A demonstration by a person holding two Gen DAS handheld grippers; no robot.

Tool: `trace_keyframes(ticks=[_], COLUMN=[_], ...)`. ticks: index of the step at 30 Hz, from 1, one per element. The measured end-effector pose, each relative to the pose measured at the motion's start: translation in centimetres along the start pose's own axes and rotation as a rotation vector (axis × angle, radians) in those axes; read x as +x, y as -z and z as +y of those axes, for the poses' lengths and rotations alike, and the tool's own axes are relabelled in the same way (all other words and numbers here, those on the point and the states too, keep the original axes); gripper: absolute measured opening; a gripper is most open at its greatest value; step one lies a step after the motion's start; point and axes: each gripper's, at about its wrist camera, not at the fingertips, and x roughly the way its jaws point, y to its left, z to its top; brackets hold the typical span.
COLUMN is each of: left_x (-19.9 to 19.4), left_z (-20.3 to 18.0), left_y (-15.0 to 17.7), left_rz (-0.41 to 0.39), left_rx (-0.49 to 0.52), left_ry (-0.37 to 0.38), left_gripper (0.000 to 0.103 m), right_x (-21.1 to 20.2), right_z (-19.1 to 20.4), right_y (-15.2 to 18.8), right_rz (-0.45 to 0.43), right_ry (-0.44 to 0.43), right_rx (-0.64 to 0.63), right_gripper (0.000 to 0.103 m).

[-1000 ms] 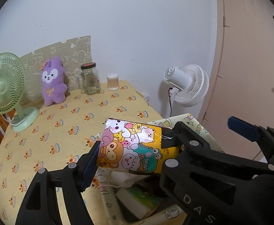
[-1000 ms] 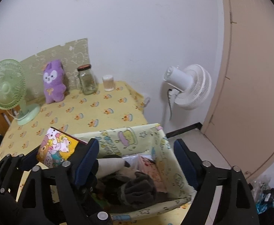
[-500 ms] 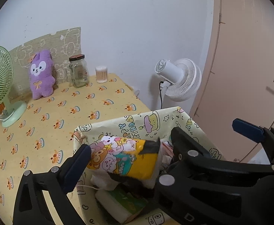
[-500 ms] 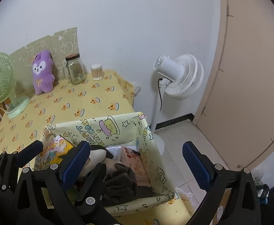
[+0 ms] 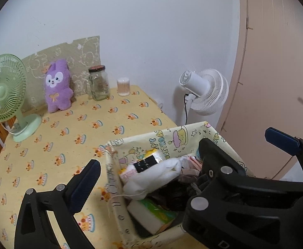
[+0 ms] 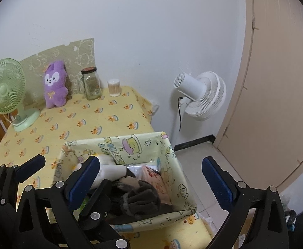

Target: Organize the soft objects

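A yellow cartoon-print fabric basket stands at the table's near right edge. Inside lie the colourful cartoon packet, a white soft item, a green-and-white pack, dark gloves and a pink packet. My left gripper is open and empty above the basket; its fingers straddle the packet and the white item. My right gripper is open and empty above the basket. A purple plush bunny leans upright at the back of the table.
A green desk fan stands at the back left. A glass jar and a cotton-swab tub stand next to the plush. A white floor fan and a door are to the right, off the table.
My left gripper opened and let go of the cartoon packet, which now lies in the basket. Both grippers rose and pulled back slightly.
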Motion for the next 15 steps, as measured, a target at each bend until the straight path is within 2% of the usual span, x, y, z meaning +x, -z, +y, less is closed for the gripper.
trace_keyframes(ticks=[9, 15], left_x=[-3.0, -5.4], left_z=[1.5, 2.8], left_y=[0.1, 0.4], left_rz=[-0.035, -0.066], left_rx=[0.007, 0.022], left_ry=[-0.04, -0.1], left_gripper=[0.103, 0.103], right_x=[-2.6, -4.5], right_z=[1.8, 3.7], right_y=[-0.4, -0.6], right_rz=[-0.045, -0.09], right_ry=[-0.04, -0.069], right_rx=[-0.005, -0.035], right_gripper=[0.103, 0.103])
